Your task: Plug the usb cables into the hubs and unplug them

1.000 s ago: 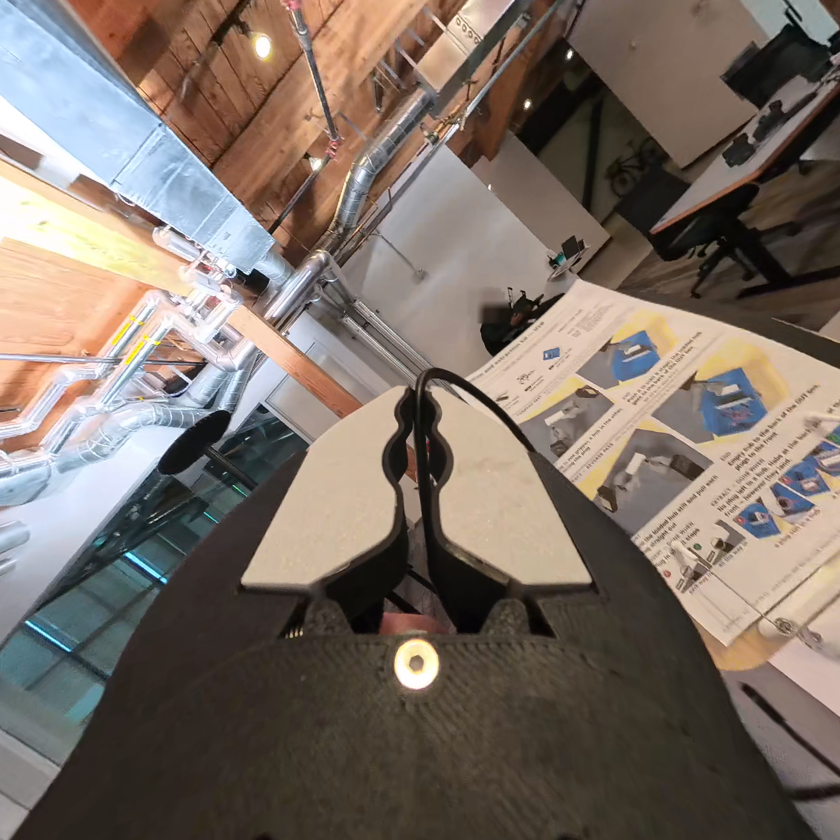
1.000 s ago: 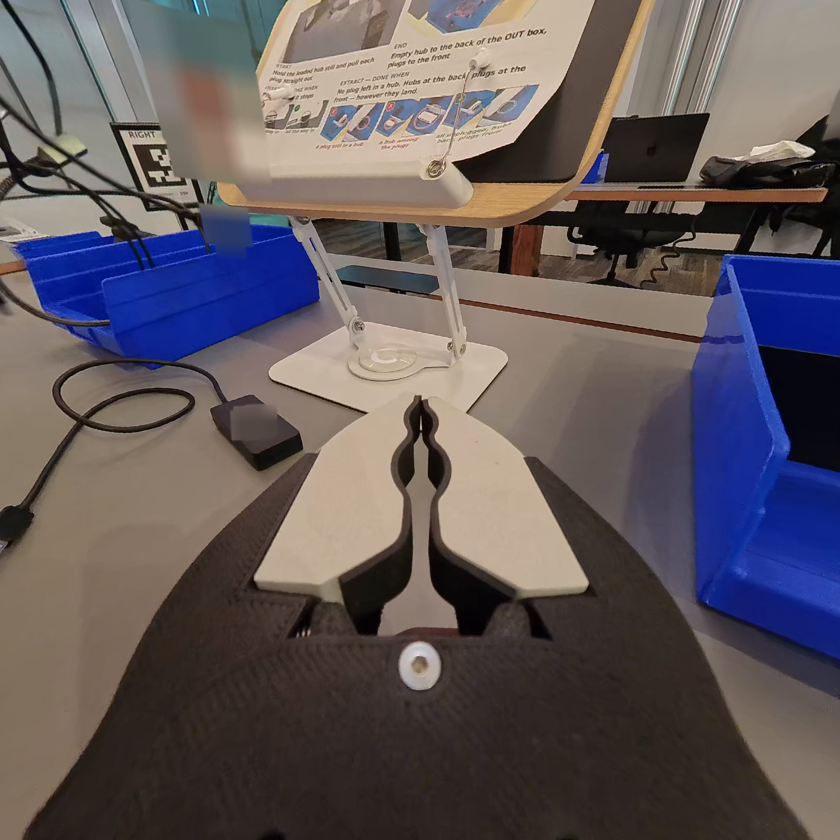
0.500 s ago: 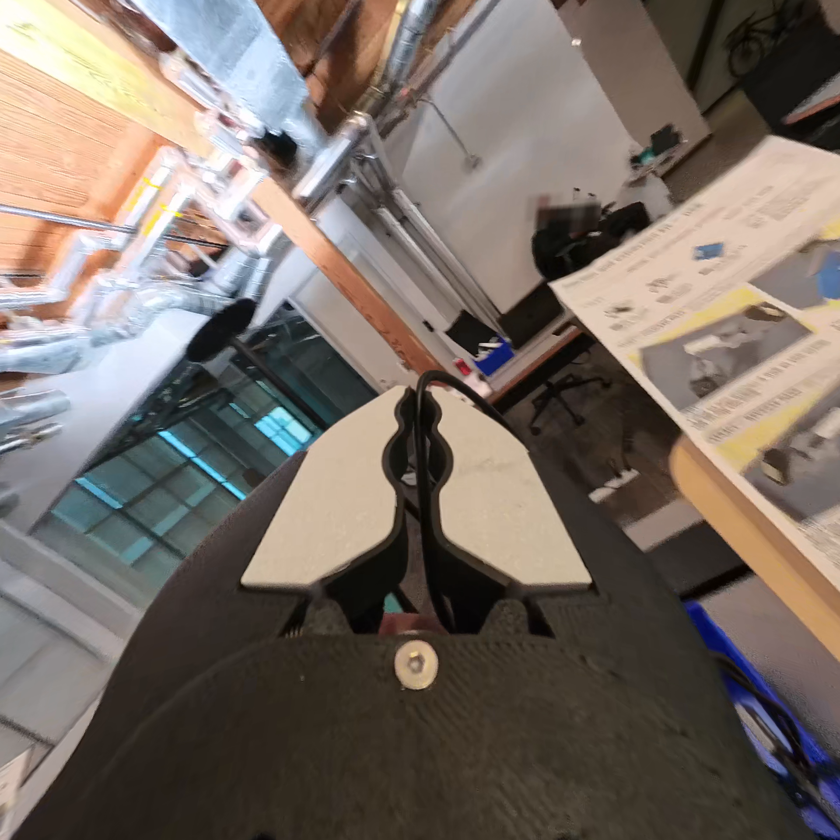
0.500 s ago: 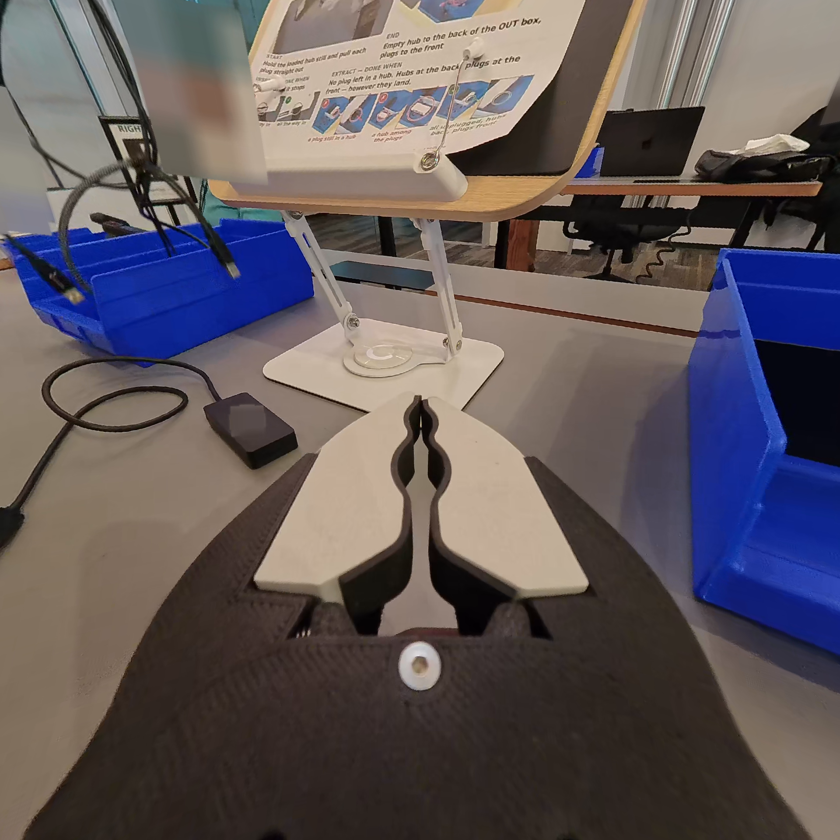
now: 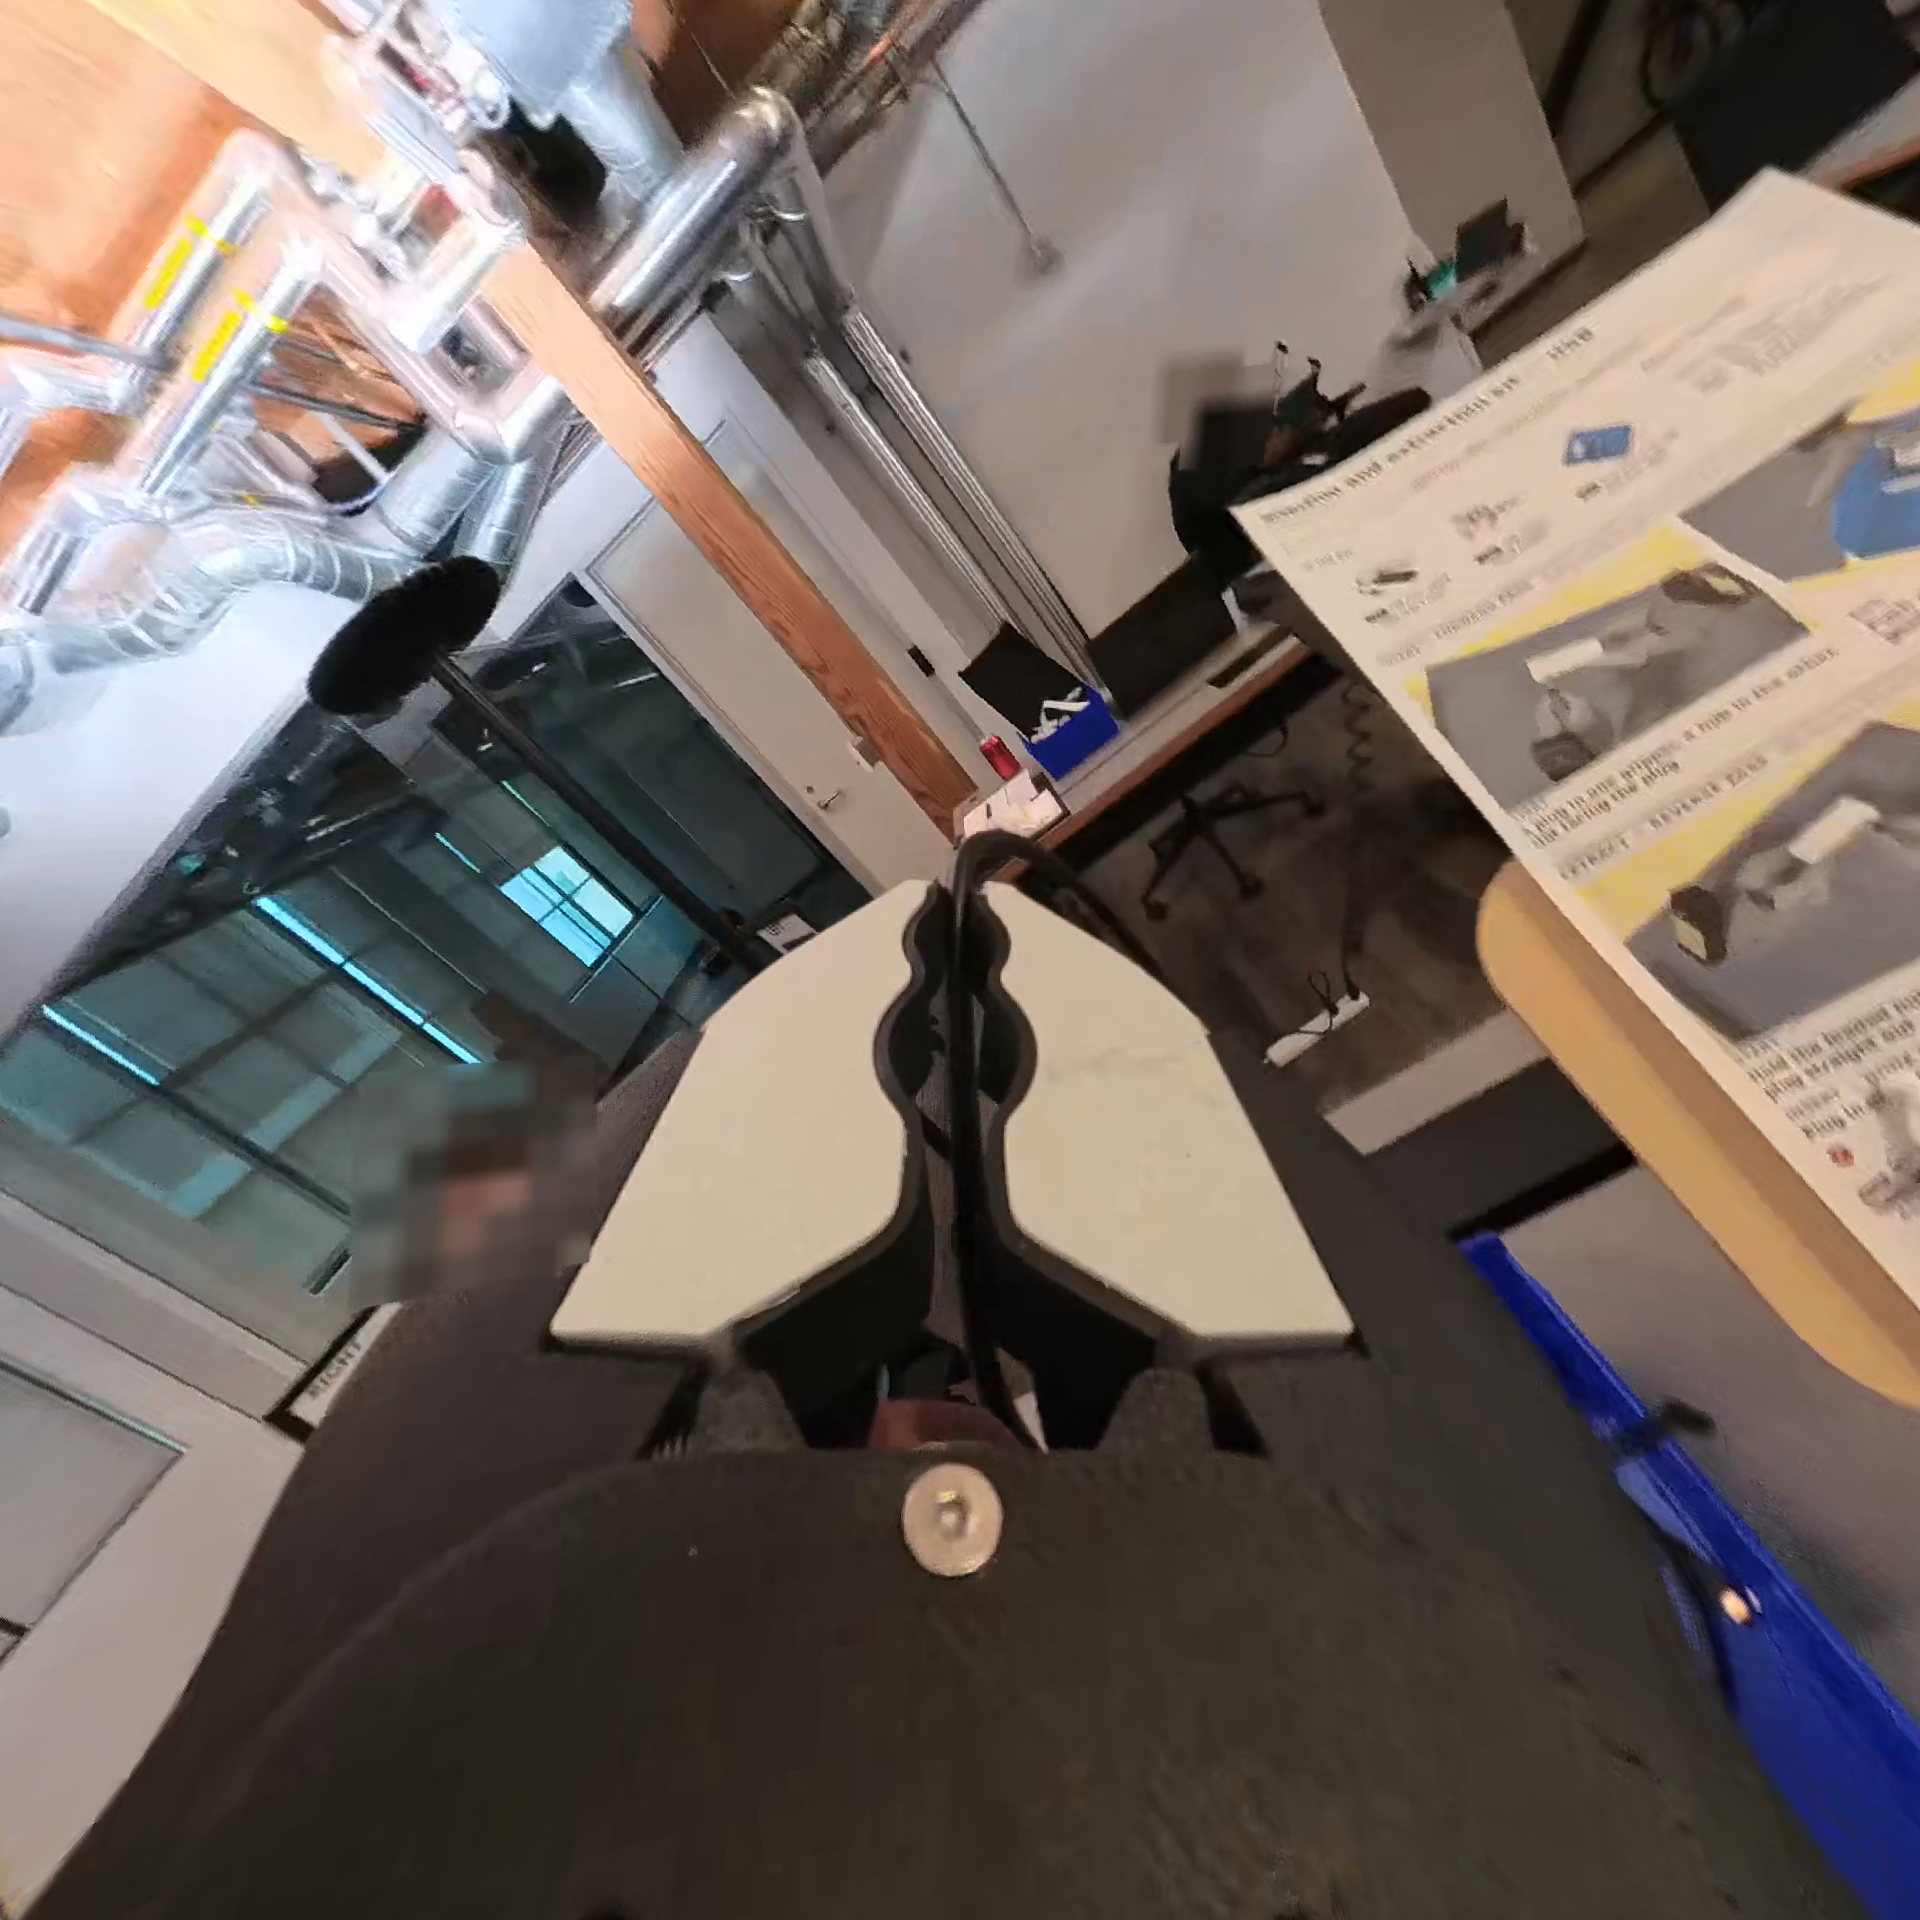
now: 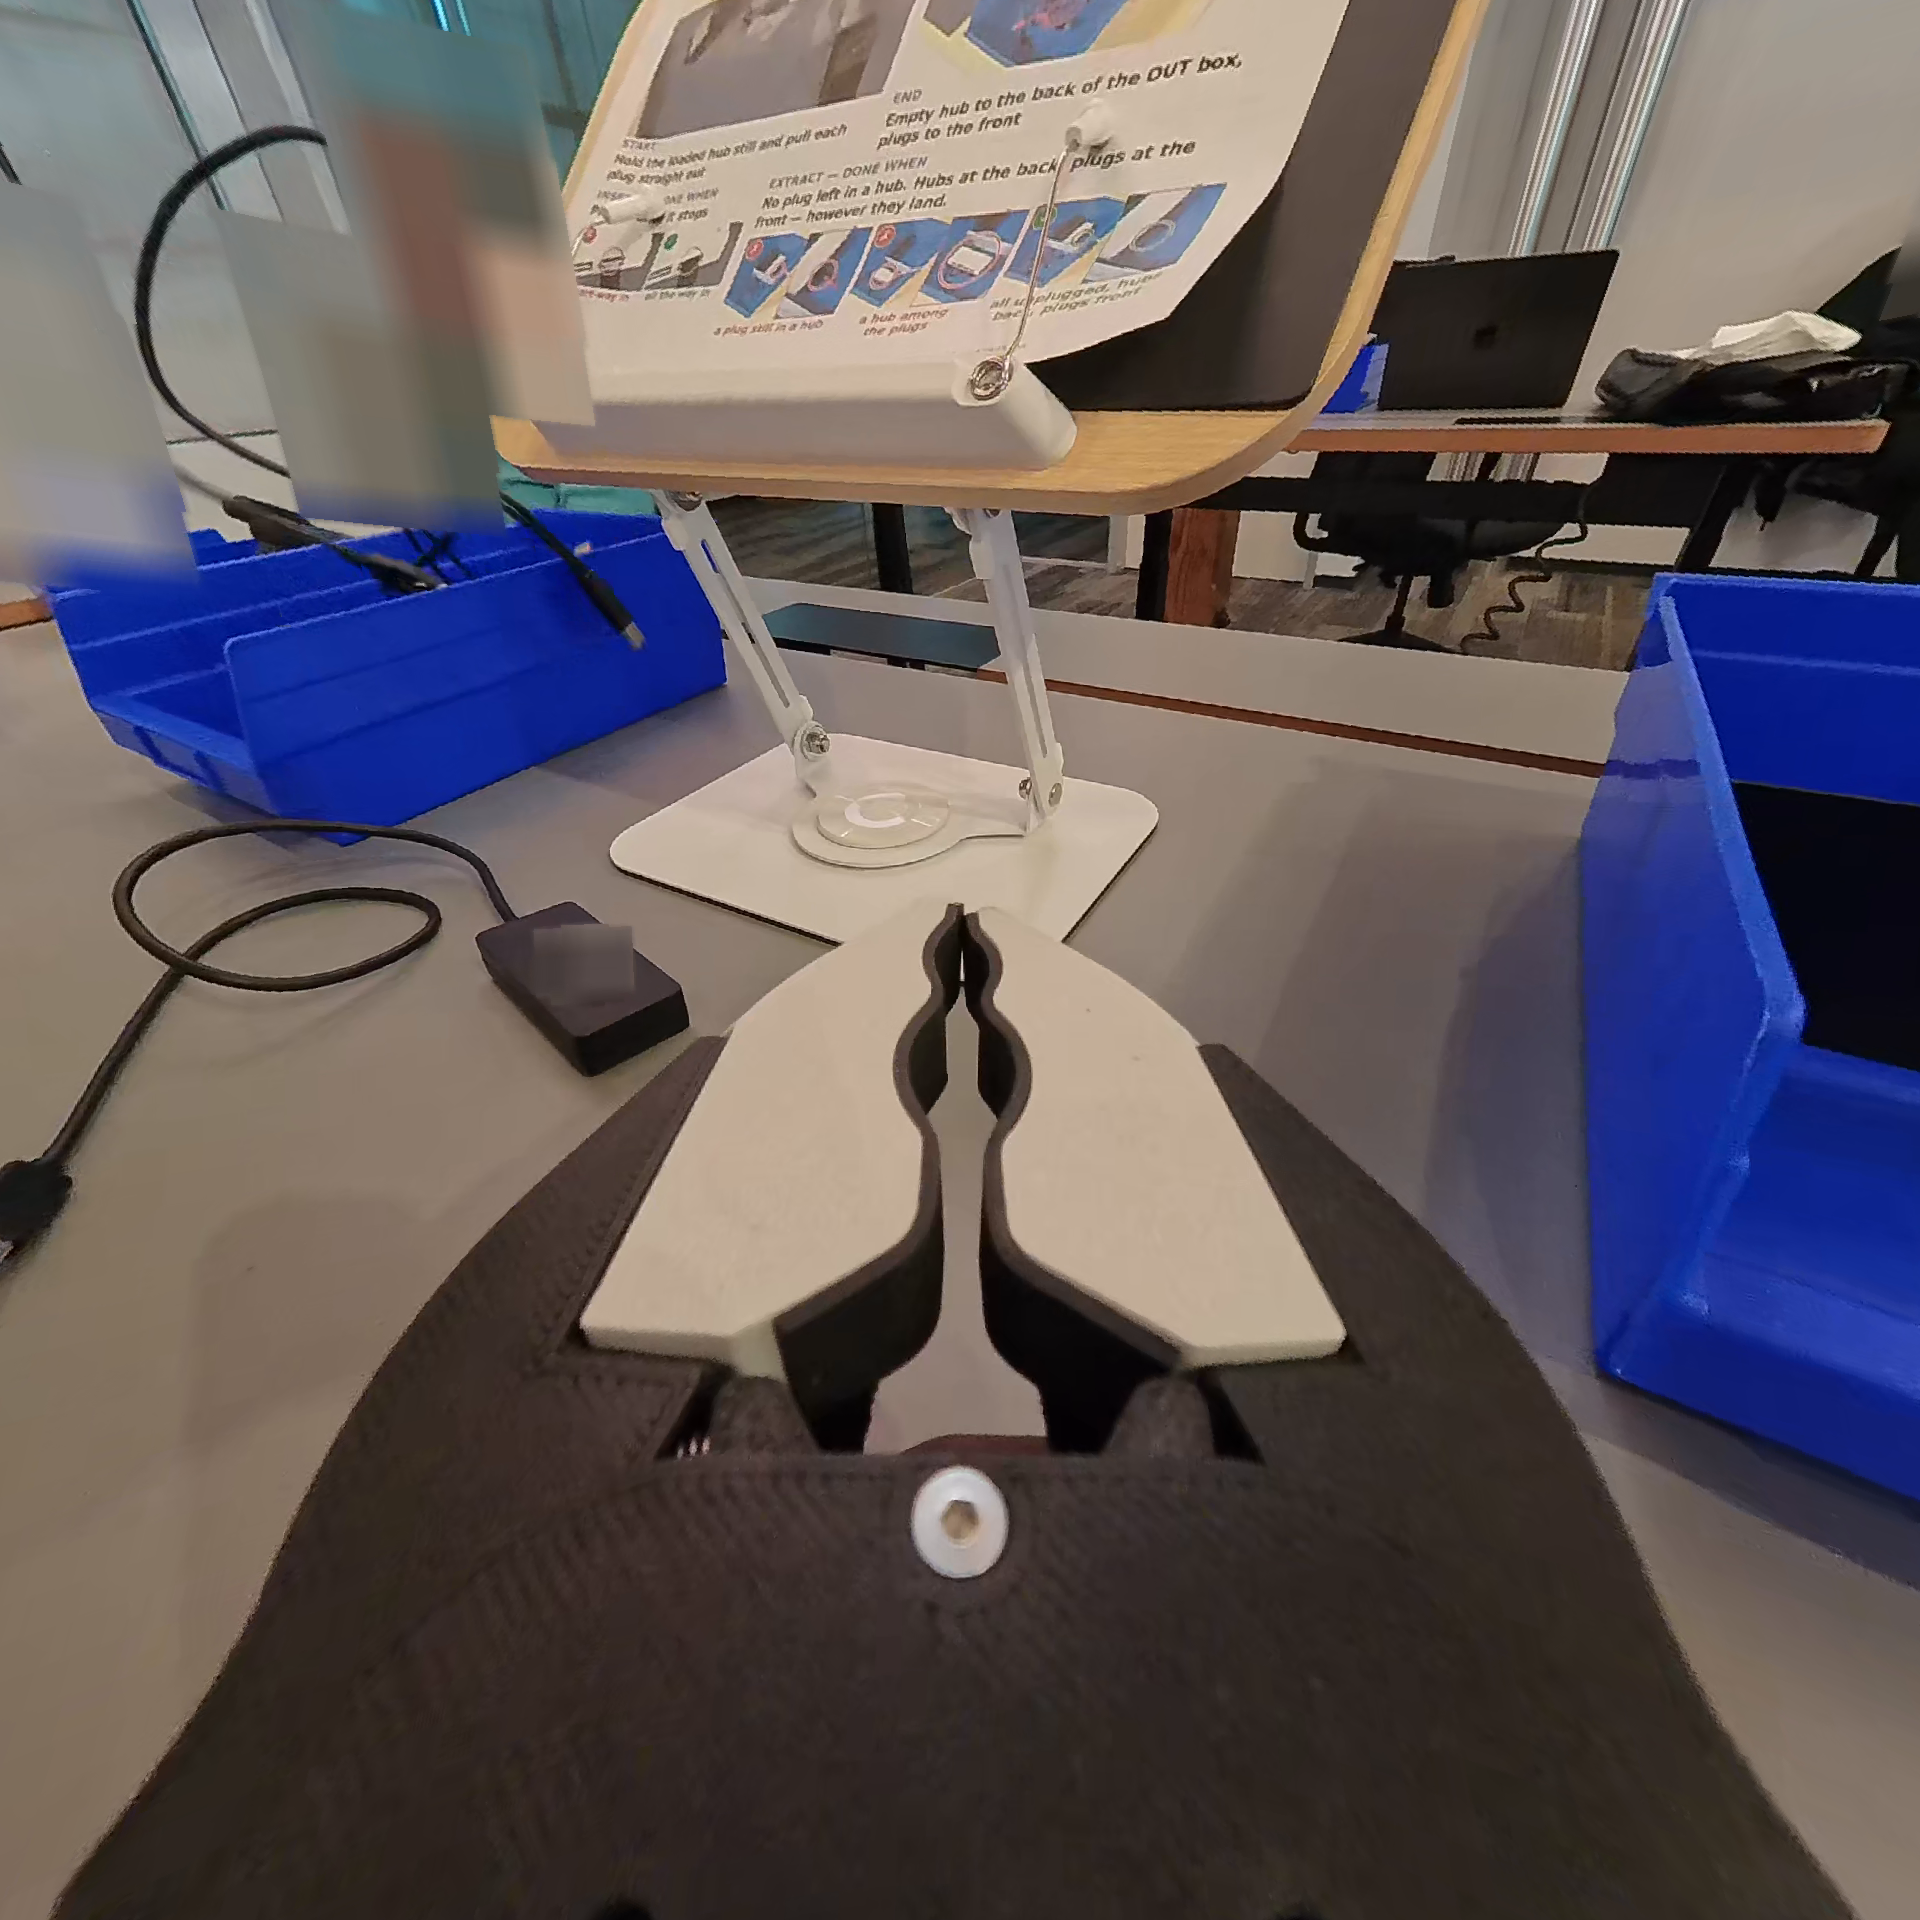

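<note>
Left wrist view shows your left gripper raised and tilted toward the ceiling, clamped on a thin black cable that runs up between the pads and loops over the tips to the right. The plug end is not visible there, so you cannot tell from that view how near the connector your hold is. Your right gripper hangs low over the grey table with its tips together and nothing between them.

The hub, a small flat black box, lies on the table to the left of the right gripper, its own cord looped beside it. More cables hang over the left blue bin, one with its metal plug dangling at the bin's front; a second blue bin stands to the right.

Expect the cable to be light and limp: held by the cord, the plug will likely swing and twist, giving no stiffness for pushing. You should take it by the hard plug body just behind the metal end. The hub looks light and smooth, so it will probably slide under an insertion push; pinch it across its narrow sides with the right gripper, away from the ports.
</note>
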`<state>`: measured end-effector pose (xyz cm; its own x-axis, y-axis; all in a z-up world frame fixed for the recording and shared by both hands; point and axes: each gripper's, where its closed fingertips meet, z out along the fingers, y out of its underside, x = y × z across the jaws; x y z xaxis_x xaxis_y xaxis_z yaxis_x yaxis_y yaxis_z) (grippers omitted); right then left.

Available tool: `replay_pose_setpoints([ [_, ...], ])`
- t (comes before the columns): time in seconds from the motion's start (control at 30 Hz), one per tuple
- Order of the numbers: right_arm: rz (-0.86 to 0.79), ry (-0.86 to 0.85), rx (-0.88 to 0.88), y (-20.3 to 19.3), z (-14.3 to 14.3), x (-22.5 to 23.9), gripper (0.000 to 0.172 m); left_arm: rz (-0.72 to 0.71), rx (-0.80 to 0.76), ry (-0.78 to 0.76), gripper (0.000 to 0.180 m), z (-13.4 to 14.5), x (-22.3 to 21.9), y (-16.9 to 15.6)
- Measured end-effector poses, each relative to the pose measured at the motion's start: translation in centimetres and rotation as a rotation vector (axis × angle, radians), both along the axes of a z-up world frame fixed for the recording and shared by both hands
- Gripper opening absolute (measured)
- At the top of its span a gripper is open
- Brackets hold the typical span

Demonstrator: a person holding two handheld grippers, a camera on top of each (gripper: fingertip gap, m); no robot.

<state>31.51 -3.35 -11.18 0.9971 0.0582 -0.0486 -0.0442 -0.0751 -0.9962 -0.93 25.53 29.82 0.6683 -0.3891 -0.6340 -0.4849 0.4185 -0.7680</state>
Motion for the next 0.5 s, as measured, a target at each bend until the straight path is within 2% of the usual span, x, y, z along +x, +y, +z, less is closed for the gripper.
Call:
replay_pose_setpoints([
  [0.07,-0.001,0.009,0.004,0.0,0.1,0.1,0.000,-0.076,-0.053,0.049,0.004,-2.2,0.9,-2.2],
  [0.13,0.001,0.002,0.003,0.1,0.1,0.0,0.000,-0.088,-0.111,0.114,0.004,-5.8,1.3,-2.7],
  [0.2,0.003,-0.001,-0.004,0.1,0.0,-0.1,0.000,-0.169,-0.176,0.094,0.004,-8.3,2.3,-4.6],
  [0.37,0.003,0.000,-0.010,0.1,-0.2,-0.1,0.000,-0.368,-0.252,0.134,0.004,-14.3,5.6,-13.1],
  [0.5,0.005,0.003,-0.009,0.1,-0.2,-0.1,0.000,-0.445,-0.269,0.222,0.004,-20.0,7.6,-18.7],
])
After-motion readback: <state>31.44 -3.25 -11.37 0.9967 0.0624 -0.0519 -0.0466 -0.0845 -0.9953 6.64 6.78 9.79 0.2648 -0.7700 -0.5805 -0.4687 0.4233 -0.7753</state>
